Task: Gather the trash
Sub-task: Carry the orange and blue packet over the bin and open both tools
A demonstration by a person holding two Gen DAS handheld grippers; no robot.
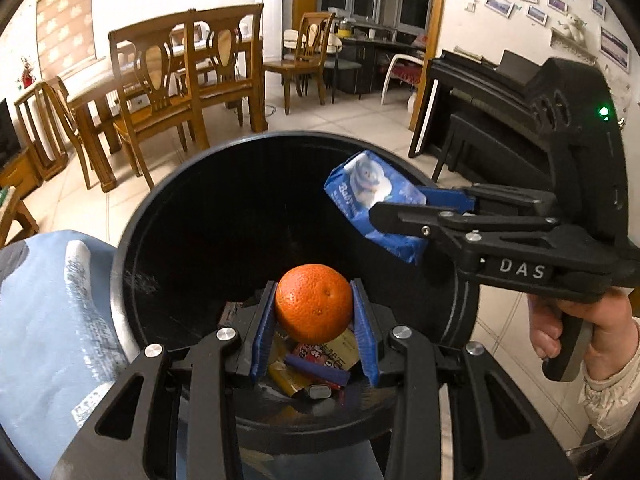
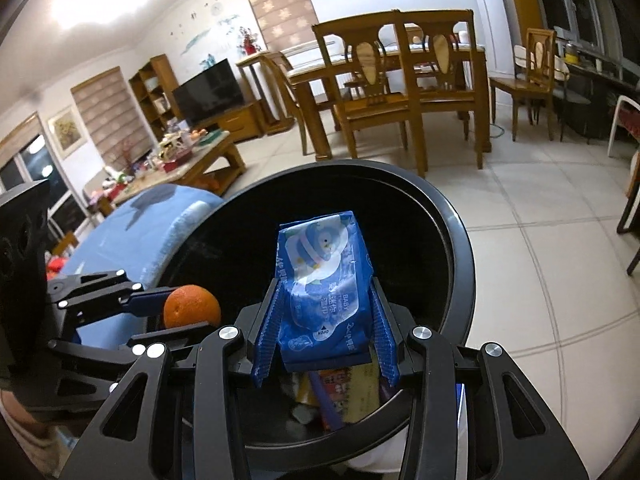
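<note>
Wrappers already lie in the bin [image 1: 132, 240]; left tool [image 1: 314, 312] grips an orange [image 1: 314, 302], right tool [image 2: 324, 324] a wipes pack [image 2: 324, 276], both above its mouth, unreleased.

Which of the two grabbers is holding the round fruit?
The left gripper holds the orange; the right gripper holds a flat blue wipes pack, both over the bin.

One black bin [image 1: 132, 240], one orange [image 1: 314, 303], one blue wipes packet [image 1: 374, 196]. Two grippers, left [image 1: 316, 334] and right [image 2: 322, 332]. Several wrappers [image 1: 320, 364] lie in the bin; the exact number is unclear.
</note>
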